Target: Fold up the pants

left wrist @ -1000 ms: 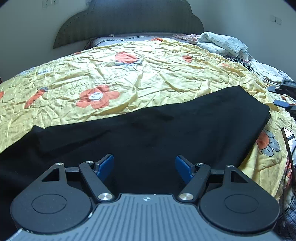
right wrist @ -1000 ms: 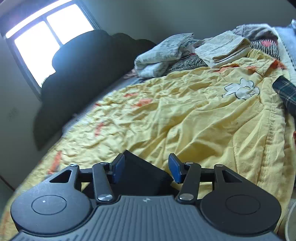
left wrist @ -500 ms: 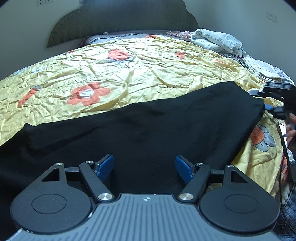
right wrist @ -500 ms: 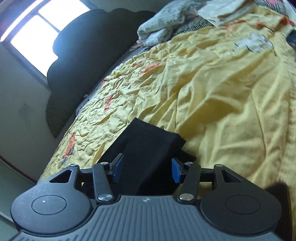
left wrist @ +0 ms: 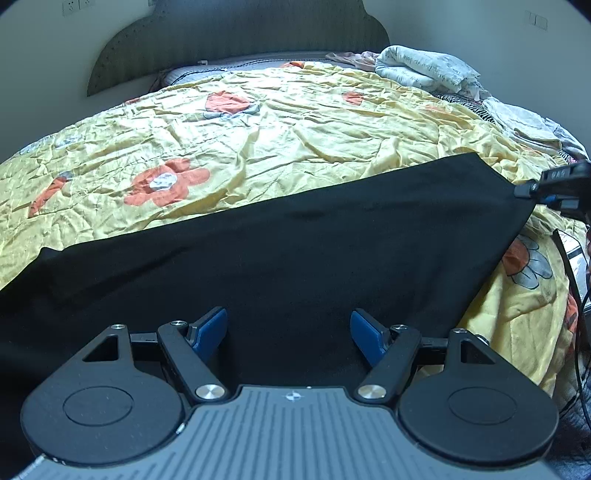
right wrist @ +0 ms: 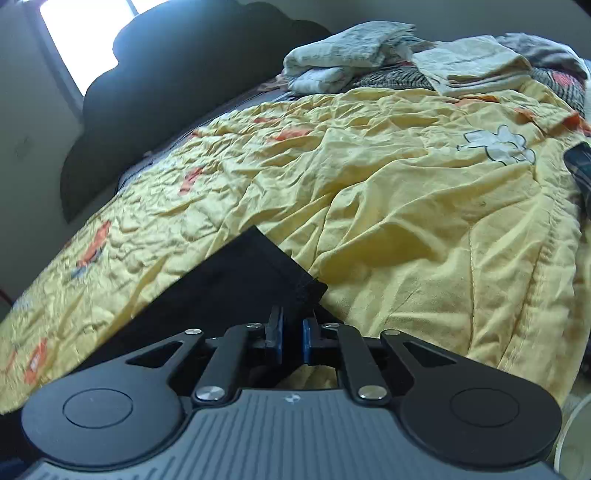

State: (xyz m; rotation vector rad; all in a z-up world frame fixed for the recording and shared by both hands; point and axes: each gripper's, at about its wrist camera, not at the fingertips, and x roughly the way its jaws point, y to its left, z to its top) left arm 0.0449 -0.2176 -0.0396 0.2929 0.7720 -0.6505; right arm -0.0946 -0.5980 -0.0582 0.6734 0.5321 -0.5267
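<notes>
Black pants [left wrist: 295, 251] lie flat across the near part of a yellow flowered bedspread [left wrist: 258, 125]. My left gripper [left wrist: 288, 328] is open, its blue pads spread over the pants' near edge, holding nothing. My right gripper [right wrist: 291, 332] is shut on the right-hand corner of the pants [right wrist: 236, 280], which bunches up between its pads. In the left wrist view the right gripper [left wrist: 557, 184] shows at the pants' far right corner.
A dark headboard [left wrist: 236, 40] stands at the far end of the bed. Folded laundry [left wrist: 424, 68] is piled at the far right corner; it also shows in the right wrist view [right wrist: 369, 55]. A bright window [right wrist: 85, 29] is behind the headboard. Cables [left wrist: 570, 266] hang at the bed's right edge.
My right gripper has closed from open onto the pants' corner. My left gripper stayed open and shifted slightly over the pants.
</notes>
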